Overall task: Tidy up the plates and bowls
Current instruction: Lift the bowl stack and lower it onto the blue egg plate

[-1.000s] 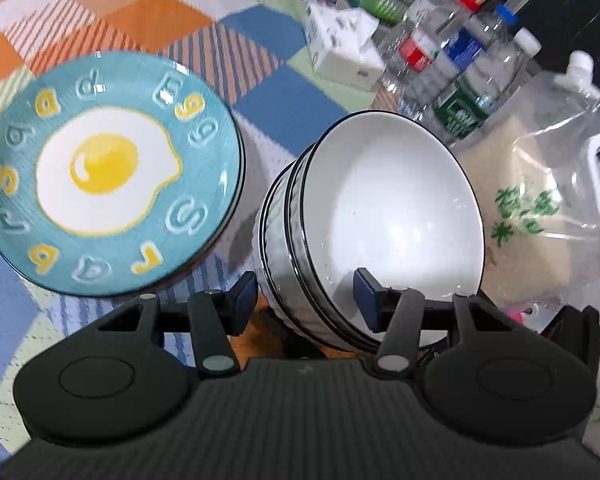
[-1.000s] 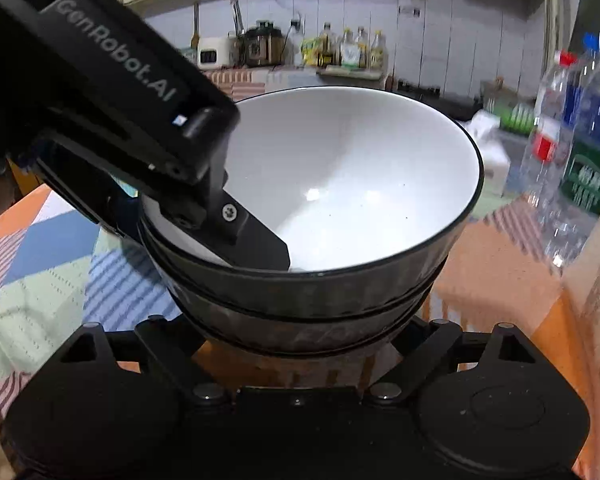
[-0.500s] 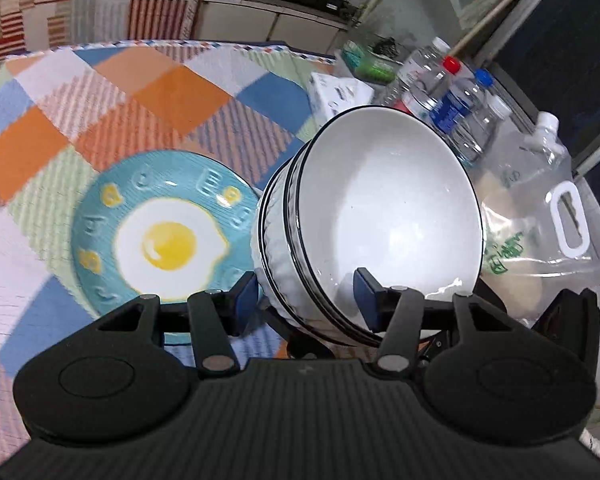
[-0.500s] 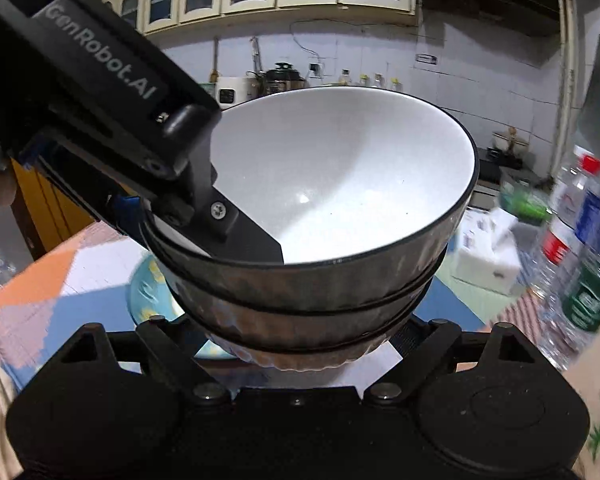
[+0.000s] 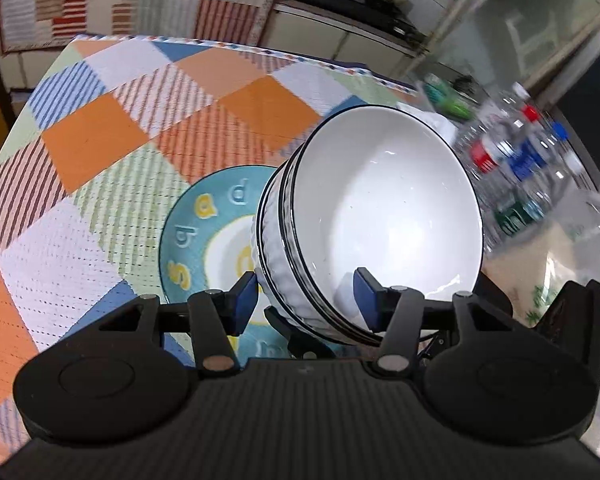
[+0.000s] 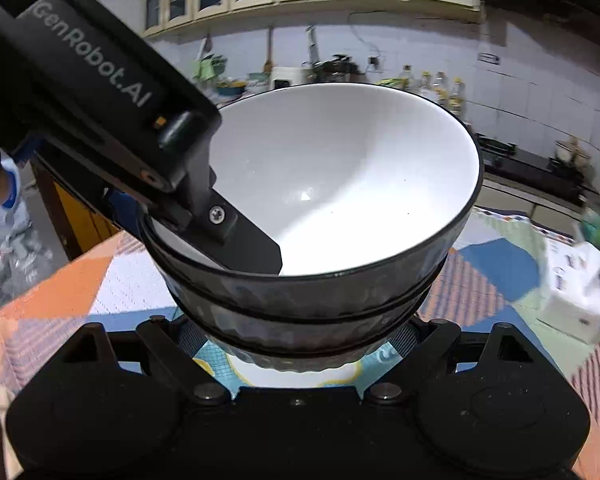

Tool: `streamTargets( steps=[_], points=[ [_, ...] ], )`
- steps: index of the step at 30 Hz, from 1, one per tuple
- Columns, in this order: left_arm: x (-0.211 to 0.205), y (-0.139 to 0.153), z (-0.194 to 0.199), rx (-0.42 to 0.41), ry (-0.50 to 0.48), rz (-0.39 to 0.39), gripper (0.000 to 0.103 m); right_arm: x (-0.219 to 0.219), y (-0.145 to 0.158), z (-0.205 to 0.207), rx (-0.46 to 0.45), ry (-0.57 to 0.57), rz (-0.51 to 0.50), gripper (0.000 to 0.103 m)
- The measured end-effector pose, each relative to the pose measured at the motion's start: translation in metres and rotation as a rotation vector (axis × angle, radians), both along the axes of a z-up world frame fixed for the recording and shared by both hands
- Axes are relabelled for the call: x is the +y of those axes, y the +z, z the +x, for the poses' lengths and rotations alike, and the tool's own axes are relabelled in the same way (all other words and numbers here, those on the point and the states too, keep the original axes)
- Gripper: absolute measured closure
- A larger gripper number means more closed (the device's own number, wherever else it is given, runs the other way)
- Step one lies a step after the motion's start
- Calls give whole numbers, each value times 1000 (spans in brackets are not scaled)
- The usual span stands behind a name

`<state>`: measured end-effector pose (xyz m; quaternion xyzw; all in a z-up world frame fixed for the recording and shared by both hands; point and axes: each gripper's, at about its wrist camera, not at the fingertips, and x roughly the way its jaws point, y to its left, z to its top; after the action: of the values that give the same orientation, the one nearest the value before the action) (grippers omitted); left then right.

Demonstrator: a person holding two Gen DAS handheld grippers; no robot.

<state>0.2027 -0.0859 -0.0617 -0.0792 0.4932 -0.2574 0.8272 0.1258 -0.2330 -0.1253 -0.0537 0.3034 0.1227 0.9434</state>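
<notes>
A stack of white bowls with black rims (image 5: pixel 376 216) hangs in the air above a teal plate with a fried-egg picture (image 5: pixel 204 236). My left gripper (image 5: pixel 306 300) is shut on the stack's near rim, one finger inside the top bowl and one outside. My right gripper (image 6: pixel 300 338) is shut around the base of the same stack (image 6: pixel 320 200), its fingertips hidden under the bowls. The left gripper's finger (image 6: pixel 240 240) shows inside the bowl in the right wrist view. The teal plate (image 6: pixel 220 368) shows just below the stack there.
A chequered tablecloth (image 5: pixel 100 128) covers the table. Several water bottles (image 5: pixel 512 160) and a clear plastic bag (image 5: pixel 560 264) stand at the right. A white tissue box (image 6: pixel 576 296) sits on the table beyond the bowls. A counter runs behind.
Both grippers have lifted the bowl stack and carried it left, from beside the teal plate to over its right part. The bottles have slid away to the right.
</notes>
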Motion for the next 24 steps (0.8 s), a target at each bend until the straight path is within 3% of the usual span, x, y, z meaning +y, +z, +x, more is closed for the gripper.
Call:
streamTargets(
  steps=[12, 24],
  points=[
    [8, -43, 26, 51, 67, -15, 53, 2, -35, 31, 61, 58, -37, 11],
    [3, -57, 32, 54, 85, 10, 53, 9, -44, 34, 122, 30, -62, 11]
  ],
)
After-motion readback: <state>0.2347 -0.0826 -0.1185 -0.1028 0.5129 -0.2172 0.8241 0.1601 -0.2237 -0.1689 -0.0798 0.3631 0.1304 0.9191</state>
